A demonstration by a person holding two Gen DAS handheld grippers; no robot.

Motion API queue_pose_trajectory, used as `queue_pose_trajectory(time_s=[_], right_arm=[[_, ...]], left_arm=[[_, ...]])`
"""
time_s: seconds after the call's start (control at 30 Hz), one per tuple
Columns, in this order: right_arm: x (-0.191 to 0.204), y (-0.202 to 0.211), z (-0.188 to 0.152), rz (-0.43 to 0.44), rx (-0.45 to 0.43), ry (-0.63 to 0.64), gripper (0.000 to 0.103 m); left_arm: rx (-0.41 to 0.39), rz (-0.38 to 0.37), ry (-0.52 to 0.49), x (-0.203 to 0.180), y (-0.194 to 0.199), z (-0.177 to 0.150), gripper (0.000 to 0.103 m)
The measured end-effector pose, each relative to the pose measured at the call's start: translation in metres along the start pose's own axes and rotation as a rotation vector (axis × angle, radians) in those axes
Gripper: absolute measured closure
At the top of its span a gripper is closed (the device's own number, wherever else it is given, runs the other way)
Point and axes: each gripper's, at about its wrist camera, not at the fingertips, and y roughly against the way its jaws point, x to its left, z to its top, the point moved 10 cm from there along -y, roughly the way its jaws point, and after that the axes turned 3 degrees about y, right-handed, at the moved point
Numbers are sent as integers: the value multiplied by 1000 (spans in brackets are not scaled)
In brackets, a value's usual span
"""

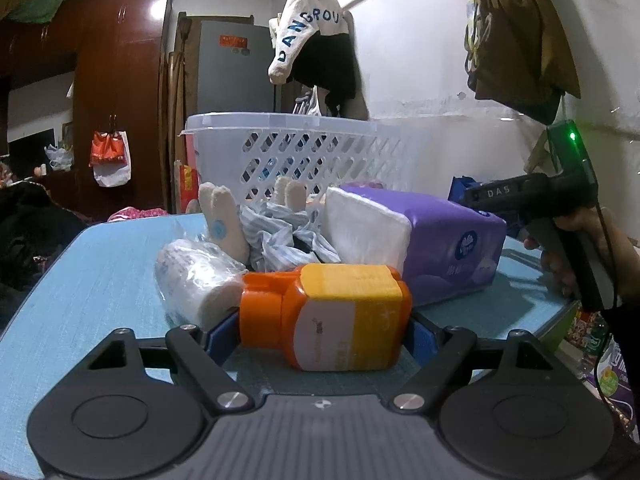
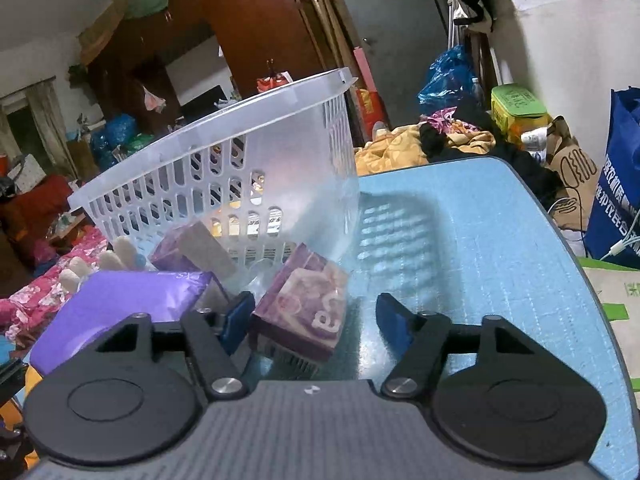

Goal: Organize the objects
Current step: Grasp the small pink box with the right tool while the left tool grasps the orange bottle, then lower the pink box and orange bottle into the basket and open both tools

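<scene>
An orange bottle with a yellow label (image 1: 340, 316) lies on its side between the fingers of my left gripper (image 1: 322, 338), which is shut on it just above the blue table (image 1: 100, 264). Behind it lie a wrapped paper roll (image 1: 196, 280), a striped cloth with beige socks (image 1: 280, 232) and a purple tissue pack (image 1: 432, 248). The white plastic basket (image 1: 296, 156) stands at the back. My right gripper (image 2: 316, 320) is open around a small purple box (image 2: 308, 304) lying on the table (image 2: 480, 248) in front of the basket (image 2: 240, 168). The tissue pack (image 2: 132, 300) lies to its left.
The right gripper's body and the hand holding it (image 1: 560, 216) show at the right of the left wrist view. A second purple box (image 2: 192, 248) leans by the basket. Clothes hang on the wall (image 1: 316, 48). A blue bag (image 2: 620, 184) and clutter lie beyond the table's right edge.
</scene>
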Motion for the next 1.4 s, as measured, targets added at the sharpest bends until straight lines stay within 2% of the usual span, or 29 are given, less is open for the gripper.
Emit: queue_pose_trajectory(time_s=[0.03, 0.07, 0.2, 0.4, 0.7, 0.93, 1.07, 1.2, 1.3, 1.4], right_arm=[[0, -1, 1, 8, 4, -8, 44], [-1, -1, 1, 15, 8, -16, 55], [0, -1, 1, -6, 4, -6, 55], [2, 8, 6, -15, -66, 9, 56], [11, 19, 11, 12, -153, 56, 56], [19, 35, 14, 43, -229, 83, 56], [35, 58, 21, 39, -296, 137, 56], [59, 97, 60, 22, -439, 203, 56], [83, 85, 94, -35, -403, 316, 56], [94, 46, 132, -62, -297, 346, 56]], left_arm=[[-6, -3, -1, 0, 1, 1, 17], [-13, -8, -2, -1, 2, 2, 17], [-31, -12, -13, -4, 3, 5, 18], [-67, -1, -32, -4, 7, 7, 21], [-120, -23, -46, -7, 20, 16, 21], [-162, -37, -6, 1, 31, 35, 21], [-226, -45, 4, 3, 44, 67, 21], [-290, -76, 0, -3, 50, 120, 21], [-287, -100, 5, -11, 37, 161, 21], [-221, -46, -1, -8, -3, 198, 21]])
